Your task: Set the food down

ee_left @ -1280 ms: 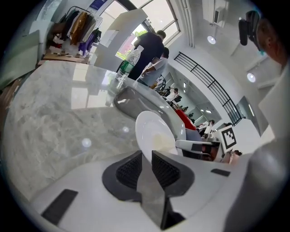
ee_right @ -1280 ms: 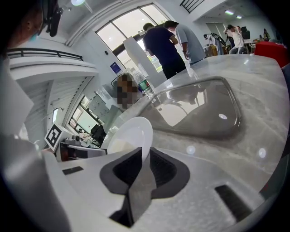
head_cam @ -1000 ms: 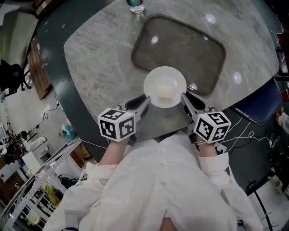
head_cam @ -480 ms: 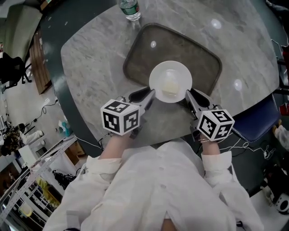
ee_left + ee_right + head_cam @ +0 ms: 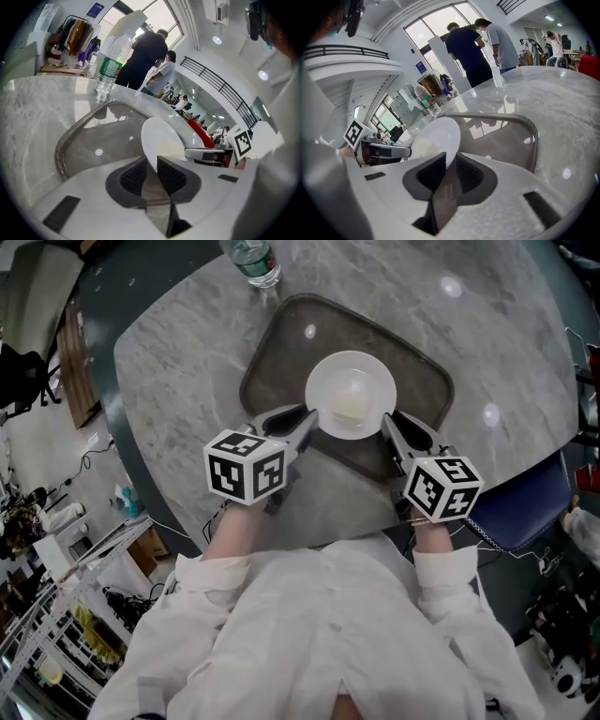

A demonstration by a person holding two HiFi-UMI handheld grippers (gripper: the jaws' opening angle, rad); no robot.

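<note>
A white plate (image 5: 351, 395) with a pale piece of food (image 5: 350, 410) on it hangs over the dark tray (image 5: 281, 348) on the marble table. My left gripper (image 5: 310, 420) is shut on the plate's left rim and my right gripper (image 5: 385, 420) is shut on its right rim. In the left gripper view the plate (image 5: 161, 143) runs edge-on between the black pads (image 5: 133, 176), with the tray's rim (image 5: 63, 152) beyond. The right gripper view shows the plate (image 5: 436, 138) clamped in the same way over the tray (image 5: 532, 136).
A clear water bottle (image 5: 250, 259) with a green label stands just past the tray's far left corner, also the bottle (image 5: 110, 65) in the left gripper view. The round marble table (image 5: 178, 362) ends close in front of me. Several people stand beyond the table (image 5: 478, 42).
Both grippers have carried the plate away from me, from the tray's near edge to over the tray's middle. The grip on both rims is unchanged.
</note>
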